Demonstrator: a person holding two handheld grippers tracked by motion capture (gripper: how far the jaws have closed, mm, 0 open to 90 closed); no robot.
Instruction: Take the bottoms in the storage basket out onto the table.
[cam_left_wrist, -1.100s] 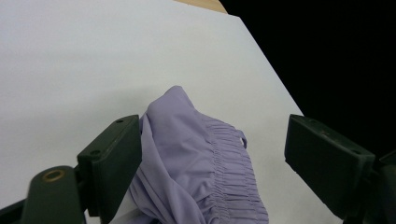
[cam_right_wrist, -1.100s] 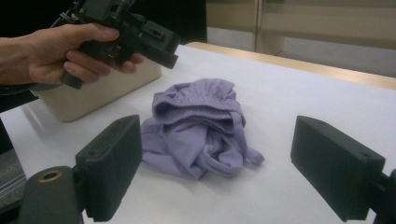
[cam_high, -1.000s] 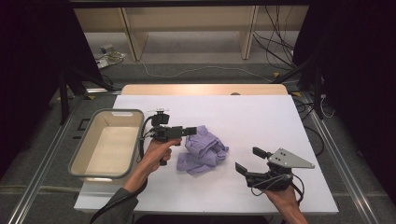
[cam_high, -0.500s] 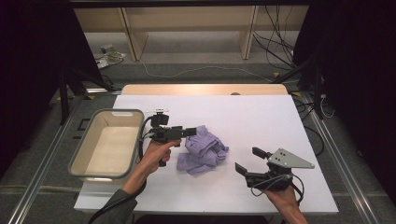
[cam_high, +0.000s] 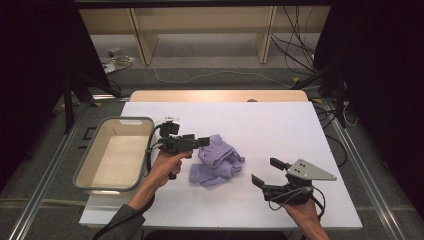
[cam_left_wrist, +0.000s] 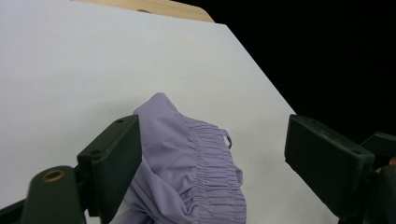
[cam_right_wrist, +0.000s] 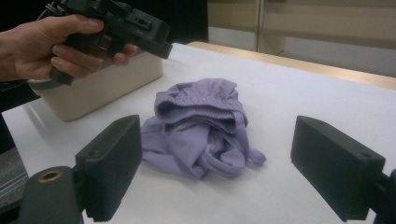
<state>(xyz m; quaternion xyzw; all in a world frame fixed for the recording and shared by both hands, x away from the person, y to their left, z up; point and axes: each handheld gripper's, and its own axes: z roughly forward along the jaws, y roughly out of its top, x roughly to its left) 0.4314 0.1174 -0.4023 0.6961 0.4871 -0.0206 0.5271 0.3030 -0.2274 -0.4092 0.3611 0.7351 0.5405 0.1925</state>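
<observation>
Cloth: a crumpled lilac garment of thin jersey fabric with a gathered elastic band (cam_high: 218, 161), lying in a loose heap on the white table top (cam_high: 280, 125); the rest I place by that heap.
Tub: the shallow beige plastic tub with a grey rim (cam_high: 95, 159) stands just to the heap's left in the high view; it looks empty to me.
My left gripper (cam_high: 204, 141): it hangs just above the heap's left edge, pointing across it; the jaws stand apart, one pad beside the fold and the other well off it; nothing is clamped.
My right gripper (cam_high: 268, 172): it sits near the heap on the side away from the tub, aimed at it; jaws apart and holding nothing.
Handling: I judge the cloth light, soft and limp; it should drape and trail when lifted, not slide; nothing about it is fragile.
Where to hold: the ruched band (cam_left_wrist: 212, 156) on top is the thickest part; I would pinch there, or a raised fold, so the pads bite fabric and not table.
Risk: a thin single layer may slip free; part of the heap may drag.
</observation>
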